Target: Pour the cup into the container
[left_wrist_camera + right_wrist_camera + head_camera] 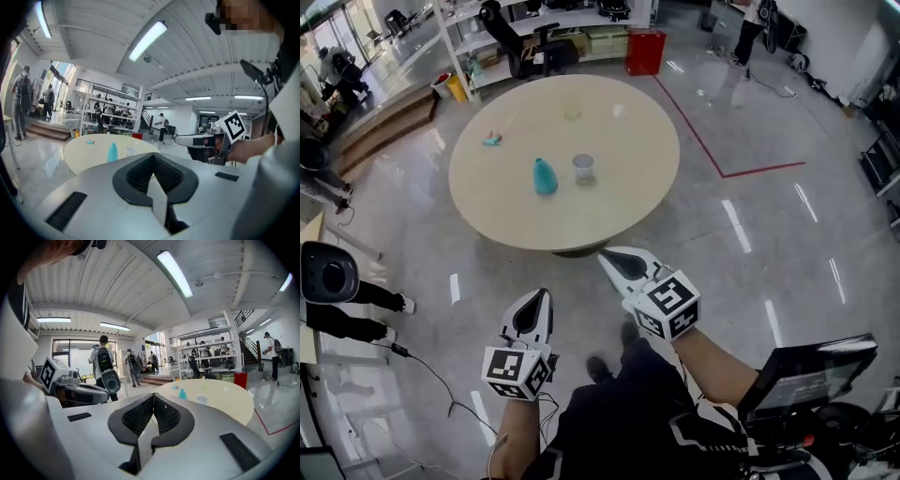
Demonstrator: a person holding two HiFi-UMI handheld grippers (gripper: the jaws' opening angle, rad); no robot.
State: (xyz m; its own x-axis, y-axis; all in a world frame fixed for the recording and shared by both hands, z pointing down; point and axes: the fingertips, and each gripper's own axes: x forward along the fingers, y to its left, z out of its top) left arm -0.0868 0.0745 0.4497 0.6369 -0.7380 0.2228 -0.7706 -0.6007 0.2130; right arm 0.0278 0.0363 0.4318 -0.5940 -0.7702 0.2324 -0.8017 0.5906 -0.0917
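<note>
A round beige table (619,202) stands a few steps ahead of me on the glossy floor. On it a teal cup (545,176) stands beside a small clear container (584,167); both are also in the left gripper view, the teal cup (112,152) and the clear container (130,151), and in the right gripper view, the cup (183,393) and the container (202,400). My left gripper (540,295) and right gripper (610,256) hang side by side over the floor, short of the table. Both are shut and hold nothing, as the left gripper (153,157) and right gripper (153,396) show up close.
A pale yellowish cup (572,110) and a small teal item (492,140) lie farther back on the table. Behind it are a black chair (530,52), white shelves and a red bin (646,52). A red floor line (741,172) runs right. A screen (806,373) sits near my right arm.
</note>
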